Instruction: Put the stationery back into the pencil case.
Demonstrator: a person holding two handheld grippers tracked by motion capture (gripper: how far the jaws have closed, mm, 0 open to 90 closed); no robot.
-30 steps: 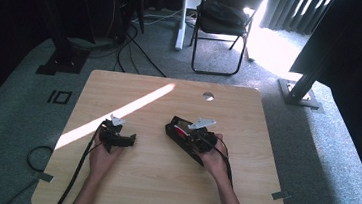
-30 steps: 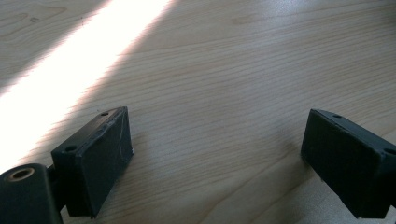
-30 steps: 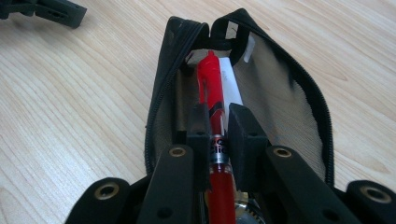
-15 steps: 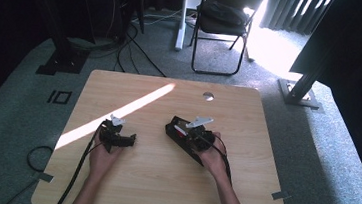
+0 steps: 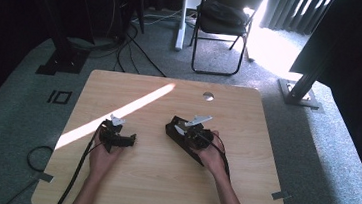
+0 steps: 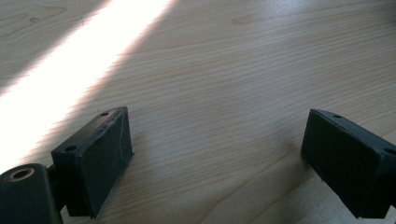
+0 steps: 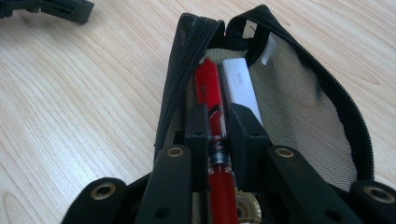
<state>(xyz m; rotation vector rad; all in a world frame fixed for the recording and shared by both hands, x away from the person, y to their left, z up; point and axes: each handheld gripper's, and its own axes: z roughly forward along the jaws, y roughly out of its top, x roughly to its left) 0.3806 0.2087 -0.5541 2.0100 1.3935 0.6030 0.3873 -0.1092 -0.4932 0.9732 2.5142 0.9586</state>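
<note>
Right gripper (image 7: 217, 126) is clamping a glossy red pen (image 7: 210, 100) inside the open black mesh pouch (image 7: 299, 107), a flat white eraser (image 7: 240, 88) lying beside it at 3 o'clock. Pouch is sitting mid-table (image 5: 248, 108). Left gripper (image 6: 215, 154) is resting spread wide, grasping nothing, on woodgrain.

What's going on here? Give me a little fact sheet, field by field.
Table: wooden table, crossed by a strip of sunlight
Case: black mesh pencil case, unzipped
Inside case: red pen, white eraser
Right hand-held gripper: shut on the red pen, inside the case
Left hand-held gripper: open, nothing between its jaws, over bare wood
</note>
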